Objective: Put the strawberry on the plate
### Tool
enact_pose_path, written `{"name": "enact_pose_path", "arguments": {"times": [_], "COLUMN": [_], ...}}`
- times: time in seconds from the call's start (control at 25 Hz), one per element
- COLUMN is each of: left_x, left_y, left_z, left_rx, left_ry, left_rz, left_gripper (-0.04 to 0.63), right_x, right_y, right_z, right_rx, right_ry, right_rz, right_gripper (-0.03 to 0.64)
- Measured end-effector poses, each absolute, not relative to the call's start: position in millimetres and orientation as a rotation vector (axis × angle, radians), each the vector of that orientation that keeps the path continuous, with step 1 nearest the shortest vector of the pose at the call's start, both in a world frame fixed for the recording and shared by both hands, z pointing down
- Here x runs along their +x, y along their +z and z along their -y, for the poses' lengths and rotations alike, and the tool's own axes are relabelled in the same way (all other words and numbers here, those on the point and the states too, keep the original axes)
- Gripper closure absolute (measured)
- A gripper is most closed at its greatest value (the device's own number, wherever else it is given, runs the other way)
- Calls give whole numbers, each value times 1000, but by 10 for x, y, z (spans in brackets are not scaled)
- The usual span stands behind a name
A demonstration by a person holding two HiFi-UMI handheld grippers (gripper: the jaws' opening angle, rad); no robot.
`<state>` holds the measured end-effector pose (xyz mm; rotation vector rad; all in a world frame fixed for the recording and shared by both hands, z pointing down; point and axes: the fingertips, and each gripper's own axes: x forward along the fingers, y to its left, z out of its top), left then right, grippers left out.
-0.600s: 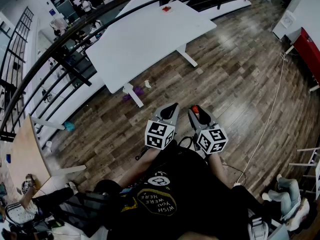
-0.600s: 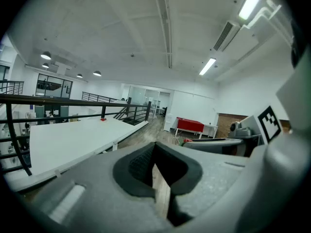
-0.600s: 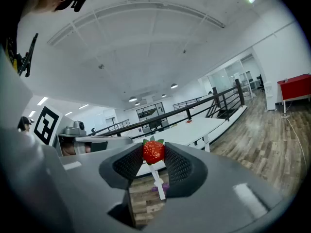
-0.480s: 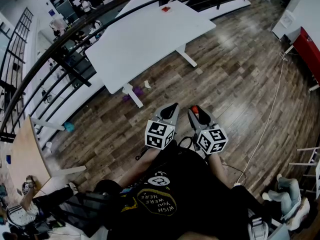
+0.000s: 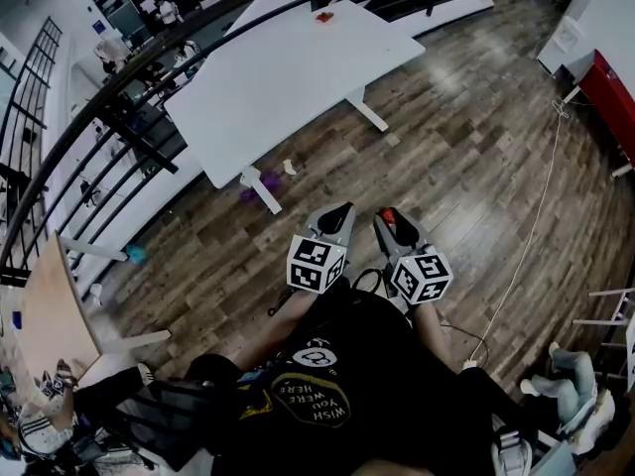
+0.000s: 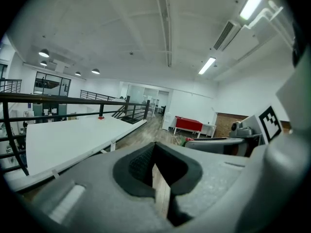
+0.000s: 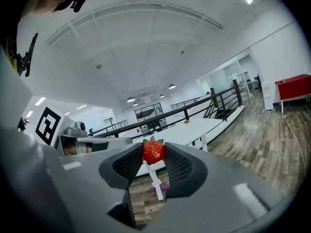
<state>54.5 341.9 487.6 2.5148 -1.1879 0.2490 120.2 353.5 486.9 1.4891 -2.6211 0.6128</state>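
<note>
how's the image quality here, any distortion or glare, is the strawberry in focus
Head view: strong fisheye, the white table bows. Left gripper view: dark vignetted corners, ceiling light blown out. Right gripper view: strawberry sharp between the jaws, corners dark too.
</note>
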Motion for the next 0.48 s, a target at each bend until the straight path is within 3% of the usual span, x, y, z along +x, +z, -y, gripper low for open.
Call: {"name": "enact_pose_path", "arguments": {"times": [0.48], "left_x": [243], "left_y": [4989], "left_z": [-3137], "left_rx": [2449], "left_ry": [285], "left_rz": [1217], "left_gripper": [594], "right_x": [870], "right_y": [4938], "right_z": [-3190], "right_rx": [1387], "right_ry": [680], "right_rz": [2652], "right_gripper": [476]}}
